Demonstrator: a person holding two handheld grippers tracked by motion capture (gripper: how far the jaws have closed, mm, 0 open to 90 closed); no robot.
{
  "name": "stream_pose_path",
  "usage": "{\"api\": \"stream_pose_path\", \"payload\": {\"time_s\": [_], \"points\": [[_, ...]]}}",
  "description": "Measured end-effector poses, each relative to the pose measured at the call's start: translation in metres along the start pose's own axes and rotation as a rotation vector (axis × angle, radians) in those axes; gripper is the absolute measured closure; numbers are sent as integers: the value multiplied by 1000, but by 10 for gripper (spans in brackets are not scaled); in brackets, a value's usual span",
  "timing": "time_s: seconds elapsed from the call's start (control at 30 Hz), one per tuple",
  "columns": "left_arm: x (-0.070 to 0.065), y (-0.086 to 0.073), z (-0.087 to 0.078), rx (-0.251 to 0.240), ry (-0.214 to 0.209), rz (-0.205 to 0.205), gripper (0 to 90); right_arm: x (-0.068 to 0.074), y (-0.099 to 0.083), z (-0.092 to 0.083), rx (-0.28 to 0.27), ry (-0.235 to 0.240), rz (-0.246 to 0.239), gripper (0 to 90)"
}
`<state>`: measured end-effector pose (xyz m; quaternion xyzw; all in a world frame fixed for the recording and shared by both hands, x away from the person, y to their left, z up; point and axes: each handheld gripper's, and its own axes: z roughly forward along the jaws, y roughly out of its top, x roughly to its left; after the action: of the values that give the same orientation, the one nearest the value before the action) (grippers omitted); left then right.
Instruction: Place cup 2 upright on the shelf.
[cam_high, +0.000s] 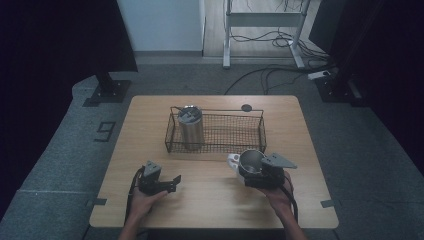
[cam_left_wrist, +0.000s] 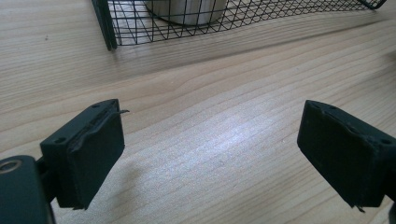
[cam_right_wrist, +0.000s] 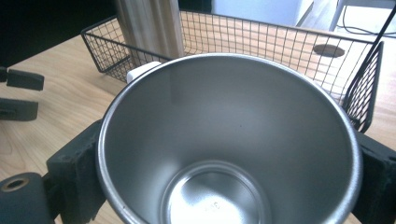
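A black wire basket (cam_high: 220, 148) stands at the table's middle, and a lidded steel tumbler (cam_high: 191, 127) is upright in its left end. In front of the basket's right part, my right gripper (cam_high: 252, 171) is shut on an open steel cup (cam_high: 250, 160) with a white handle (cam_high: 232, 161). The right gripper view looks down into the empty cup (cam_right_wrist: 229, 140), a jaw pressed on each side, with the basket (cam_right_wrist: 280, 42) and tumbler (cam_right_wrist: 149, 28) just behind it. My left gripper (cam_high: 174, 184) rests low at the front left, open and empty (cam_left_wrist: 210, 116), facing the basket's corner (cam_left_wrist: 105, 28).
The wooden table (cam_high: 210, 200) has a dark round cable hole (cam_high: 246, 107) behind the basket. Bare wood lies between the two grippers. On the floor beyond are a desk frame (cam_high: 227, 40), cables (cam_high: 270, 75) and dark curtain stands (cam_high: 107, 87).
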<state>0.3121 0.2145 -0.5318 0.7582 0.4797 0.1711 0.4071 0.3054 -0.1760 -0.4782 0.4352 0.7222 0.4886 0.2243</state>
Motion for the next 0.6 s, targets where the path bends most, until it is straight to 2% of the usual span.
{"api": "stream_pose_path", "payload": {"time_s": [0.6], "points": [[-2,-1,1,9,-6,8,76,-8,19,-6,-28,-4,4,63]]}}
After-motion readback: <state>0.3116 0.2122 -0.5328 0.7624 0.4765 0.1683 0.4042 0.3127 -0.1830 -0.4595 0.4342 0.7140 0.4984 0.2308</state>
